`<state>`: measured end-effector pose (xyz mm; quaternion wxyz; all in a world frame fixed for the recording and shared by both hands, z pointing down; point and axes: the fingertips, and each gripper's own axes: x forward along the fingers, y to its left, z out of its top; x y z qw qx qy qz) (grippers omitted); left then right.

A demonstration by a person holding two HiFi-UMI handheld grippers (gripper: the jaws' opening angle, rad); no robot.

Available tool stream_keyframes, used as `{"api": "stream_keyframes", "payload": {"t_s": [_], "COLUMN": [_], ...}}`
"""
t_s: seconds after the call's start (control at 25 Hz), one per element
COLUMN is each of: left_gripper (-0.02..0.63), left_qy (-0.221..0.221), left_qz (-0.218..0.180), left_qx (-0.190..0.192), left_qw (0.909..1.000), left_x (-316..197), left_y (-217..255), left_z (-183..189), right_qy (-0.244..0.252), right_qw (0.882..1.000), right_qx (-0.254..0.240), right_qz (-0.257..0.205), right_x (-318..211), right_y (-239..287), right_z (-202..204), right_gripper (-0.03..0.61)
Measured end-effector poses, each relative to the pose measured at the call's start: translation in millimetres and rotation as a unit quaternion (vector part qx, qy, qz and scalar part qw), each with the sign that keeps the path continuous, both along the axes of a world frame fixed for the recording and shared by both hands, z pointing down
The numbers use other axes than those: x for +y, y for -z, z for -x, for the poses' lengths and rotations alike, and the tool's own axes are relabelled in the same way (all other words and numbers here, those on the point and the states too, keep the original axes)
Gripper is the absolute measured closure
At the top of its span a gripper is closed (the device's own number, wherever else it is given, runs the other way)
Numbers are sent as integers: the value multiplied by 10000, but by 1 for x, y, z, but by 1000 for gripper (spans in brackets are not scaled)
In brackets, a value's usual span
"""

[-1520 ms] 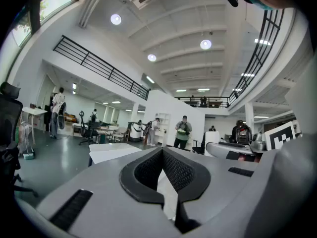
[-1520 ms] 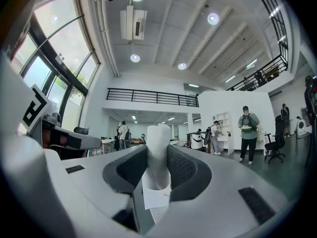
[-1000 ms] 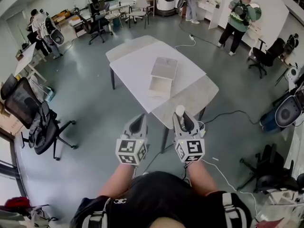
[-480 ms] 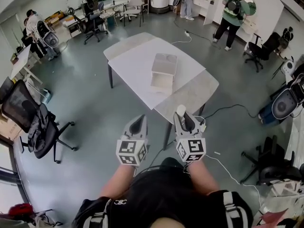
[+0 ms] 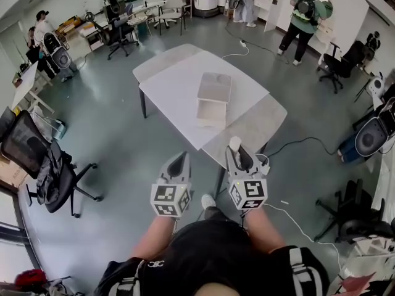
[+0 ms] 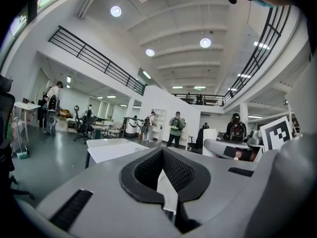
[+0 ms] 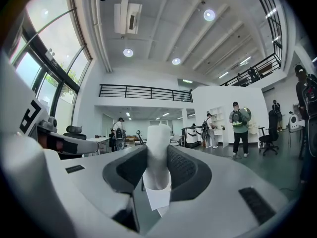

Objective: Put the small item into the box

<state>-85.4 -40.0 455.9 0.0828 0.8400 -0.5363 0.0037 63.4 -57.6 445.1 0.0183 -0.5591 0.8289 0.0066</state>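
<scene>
A white box (image 5: 213, 89) lies open on the white table (image 5: 173, 82) ahead, its lid part behind the tray part (image 5: 211, 111). Both grippers hang short of the table's near corner. My right gripper (image 5: 237, 149) is shut on a small white cylinder (image 5: 234, 143), which stands upright between the jaws (image 7: 158, 155). My left gripper (image 5: 178, 160) is shut with nothing held; only a white paper tag (image 6: 167, 192) shows between its pads. The table (image 6: 111, 148) shows far off in the left gripper view.
Black office chairs stand at the left (image 5: 52, 171) and right (image 5: 345, 211). A cable (image 5: 296, 143) and power strip (image 5: 264, 163) lie on the floor by the table's near leg. People (image 5: 302, 11) stand at the far side of the room.
The whole scene has shifted slightly as the person steps; a shoe now shows between the grippers. Both grippers keep their places and their grip.
</scene>
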Motion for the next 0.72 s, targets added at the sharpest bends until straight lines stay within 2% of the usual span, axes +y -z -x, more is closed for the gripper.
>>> {"api": "stream_keyframes", "payload": {"t_s": [0.24, 0.72], "left_gripper": [609, 609], "left_qy": [26, 40], "left_qz": [-6, 59], "left_qx": [-76, -195], "left_qw": [10000, 9998], "left_x": [-47, -143], "left_y": [1, 5], "left_z": [7, -13], "right_qy": [30, 71], "right_qw": [10000, 9998], "right_qx": [-43, -40], "right_qz": [-5, 156], "right_x": [-49, -148], "right_y": [0, -6], "right_z": [7, -11], "right_gripper": [451, 451]}}
